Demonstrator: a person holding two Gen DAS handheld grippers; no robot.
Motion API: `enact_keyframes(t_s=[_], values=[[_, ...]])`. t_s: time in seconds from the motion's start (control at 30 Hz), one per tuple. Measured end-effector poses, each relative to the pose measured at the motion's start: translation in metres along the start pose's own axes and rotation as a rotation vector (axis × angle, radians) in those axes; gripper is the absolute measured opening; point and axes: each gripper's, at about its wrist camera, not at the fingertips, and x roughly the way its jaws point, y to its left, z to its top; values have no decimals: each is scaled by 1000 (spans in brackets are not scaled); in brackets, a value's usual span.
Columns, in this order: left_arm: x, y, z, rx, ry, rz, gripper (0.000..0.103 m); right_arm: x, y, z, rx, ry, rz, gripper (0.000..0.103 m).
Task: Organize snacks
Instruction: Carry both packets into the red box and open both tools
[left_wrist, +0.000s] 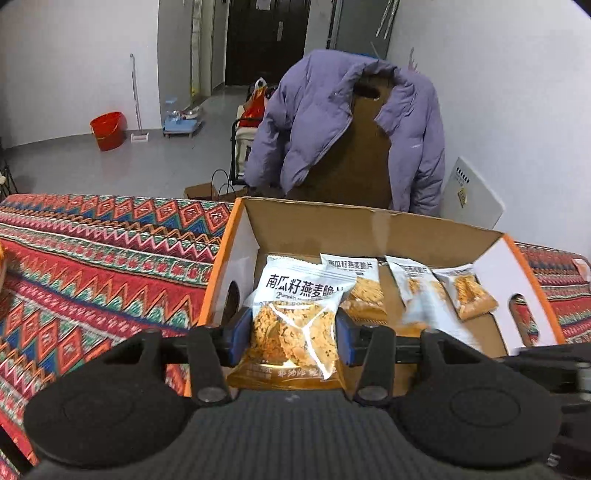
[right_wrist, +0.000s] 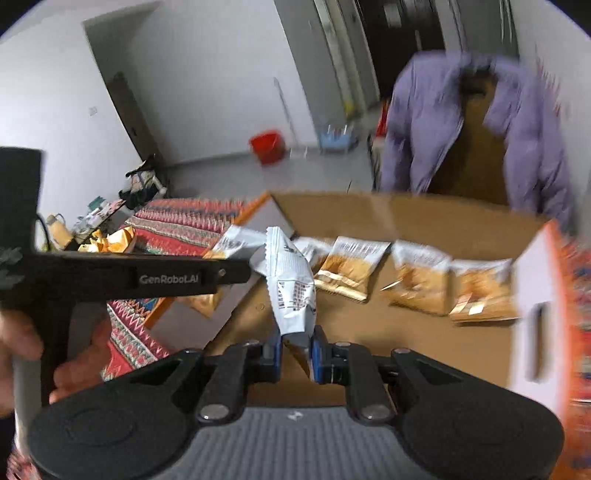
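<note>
- The step in hand looks like loading: both grippers carry a snack packet toward or over the open cardboard box (left_wrist: 369, 225), which sits on the patterned tablecloth (left_wrist: 96, 251).
- The left gripper (left_wrist: 293, 332) is clamped across the width of a pumpkin-seed oat crisp packet (left_wrist: 295, 314), blue pads pressing its two side edges; the packet stands upright at the box's near-left corner, above the box floor.
- The right gripper (right_wrist: 295, 347) is narrowed on the lower end of a second packet (right_wrist: 291, 284), seen from its white printed back and twisted; it hangs over the near-middle of the box.
- Inside the box, further packets (right_wrist: 421, 277) lie in a rough row toward the far wall, apart from both held packets.
- In the right wrist view, the left tool's black bar (right_wrist: 147, 277) crosses just left of the box, so the two grippers work close together.
- The right view is blurred, so that arm is probably moving.
- The next move, as I judge it, calls for lowering each packet into a free stretch of box floor near the row, then widening the jaws; the crinkly film may cling to the pads or flop over.
- More orange packets (right_wrist: 110, 236) lie on the cloth left of the box, likely yet to be packed.
</note>
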Motion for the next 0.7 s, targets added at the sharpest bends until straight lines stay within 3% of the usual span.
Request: enact_keyframes(t_s=[0.07, 0.13, 0.2, 0.27, 0.33, 0.5, 0.7], values=[[8, -1, 4, 6, 8, -24, 52, 24, -15, 5, 106, 36, 79, 18], [11, 1, 9, 9, 1, -41, 63, 41, -23, 3, 193, 92, 157, 21], [9, 3, 10, 7, -9, -50, 66, 54, -26, 1, 236, 123, 178, 30], [3, 5, 10, 12, -15, -62, 67, 57, -28, -1, 261, 129, 144, 61], [-1, 6, 11, 21, -22, -61, 69, 50, -27, -1, 267, 117, 143, 69], [-21, 17, 16, 9, -31, -34, 70, 21, -18, 3, 185, 91, 36, 70], [-64, 24, 11, 25, -27, -46, 76, -52, 2, 0, 78, 29, -122, 76]])
